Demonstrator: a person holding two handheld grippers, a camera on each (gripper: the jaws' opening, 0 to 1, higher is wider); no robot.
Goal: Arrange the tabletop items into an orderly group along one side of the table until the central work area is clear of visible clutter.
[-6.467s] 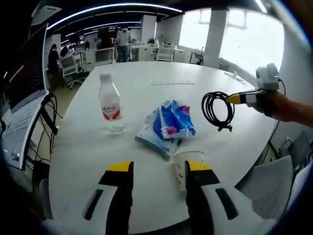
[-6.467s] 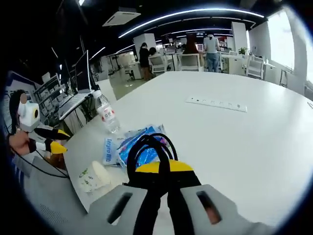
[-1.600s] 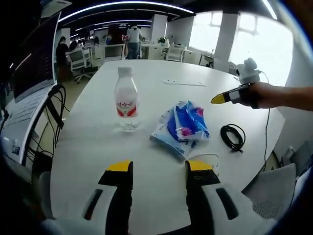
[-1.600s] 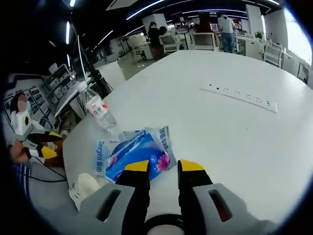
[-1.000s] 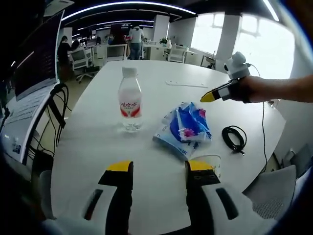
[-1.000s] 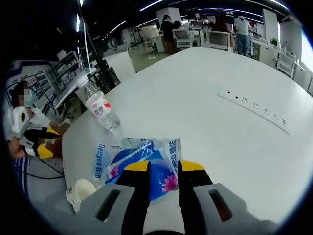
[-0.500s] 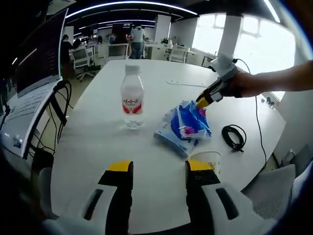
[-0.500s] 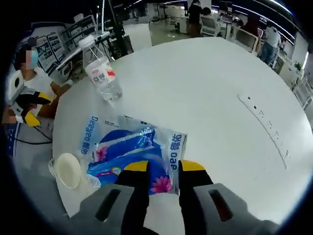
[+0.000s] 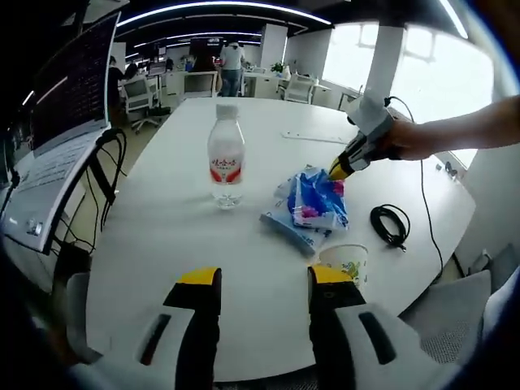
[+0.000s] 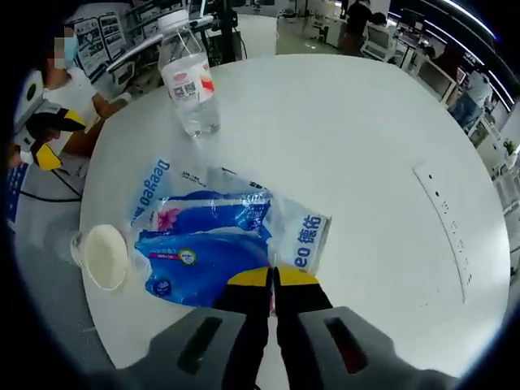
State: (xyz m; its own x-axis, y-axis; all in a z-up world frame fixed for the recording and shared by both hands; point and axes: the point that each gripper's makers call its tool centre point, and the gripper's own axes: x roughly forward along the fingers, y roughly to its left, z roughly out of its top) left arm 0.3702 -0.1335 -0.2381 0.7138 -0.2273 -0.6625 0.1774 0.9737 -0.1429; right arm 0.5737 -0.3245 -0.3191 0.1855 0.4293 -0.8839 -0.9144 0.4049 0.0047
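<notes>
A blue and white tissue pack (image 9: 313, 207) lies in the middle of the round white table (image 9: 162, 244). My right gripper (image 10: 272, 280) is shut on the pack's near edge (image 10: 219, 244); in the left gripper view it reaches in from the right, held by a hand, with its yellow tip (image 9: 337, 171) on the pack. A clear water bottle (image 9: 227, 158) with a red label stands upright behind the pack, also seen as the bottle (image 10: 188, 77). A paper cup (image 9: 344, 262) stands near the table edge, and a coiled black cable (image 9: 390, 225) lies to its right. My left gripper (image 9: 264, 280) hovers open over the near table edge.
A power strip (image 10: 443, 227) lies flat on the far part of the table. The left gripper (image 10: 53, 138) and a seated person are beyond the table edge, near the cup (image 10: 106, 256). Monitors, cables and office chairs (image 9: 134, 97) surround the table.
My right gripper set the black cable down on the table, moved over to the tissue pack and has just shut on its edge. The left gripper stayed open, shifting only slightly.
</notes>
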